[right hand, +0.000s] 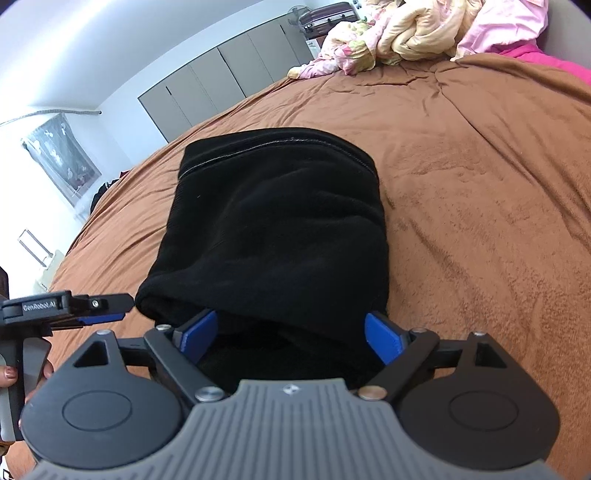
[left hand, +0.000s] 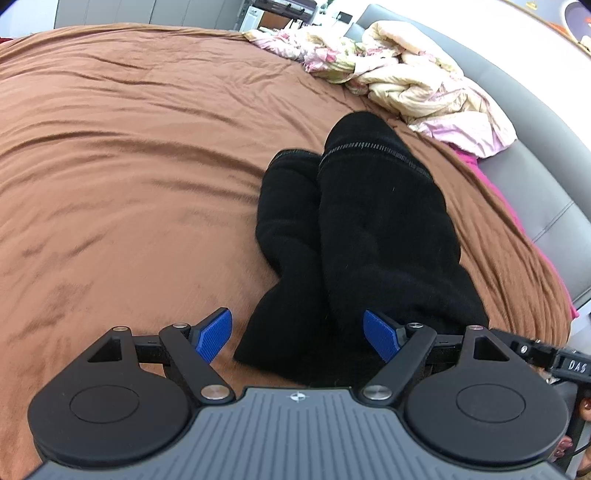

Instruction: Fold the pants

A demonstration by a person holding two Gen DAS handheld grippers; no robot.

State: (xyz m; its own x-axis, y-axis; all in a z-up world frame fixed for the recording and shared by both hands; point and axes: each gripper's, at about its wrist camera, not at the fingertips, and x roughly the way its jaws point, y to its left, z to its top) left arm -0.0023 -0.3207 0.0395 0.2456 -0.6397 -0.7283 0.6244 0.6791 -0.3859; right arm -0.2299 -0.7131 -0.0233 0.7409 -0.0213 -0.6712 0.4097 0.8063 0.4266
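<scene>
From my left wrist camera, the pants (left hand: 354,236) lie on the brown bed cover (left hand: 129,166), near the bed's right edge where the grey bed frame (left hand: 535,177) runs. Their long axis runs away from me, toward the head of the bed. They look folded lengthwise, one black layer over the other, and a stitched band crosses the far end. The near end sits between my left gripper (left hand: 297,336) fingers. Those blue pads (left hand: 212,334) are spread wide. The right pad touches or overlaps the cloth edge; the left pad stands clear of it over the cover. Nothing is pinched. A crumpled floral quilt (left hand: 406,74) lies at the far right corner of the bed. The tip of the right gripper (left hand: 546,354) shows at the right edge; I cannot tell its opening from here.

From my right wrist camera, the pants (right hand: 273,229) again point away from me, the seamed end farthest, the near end raised as a rounded fold. My right gripper (right hand: 290,334) has its fingers (right hand: 382,338) spread wide, both against the near end, with the top layer draped over their tips. They grip nothing. The left gripper (right hand: 99,308) comes in from the left, its tip just beside the fold's left corner. The quilt (right hand: 388,33) sits at the far edge.
</scene>
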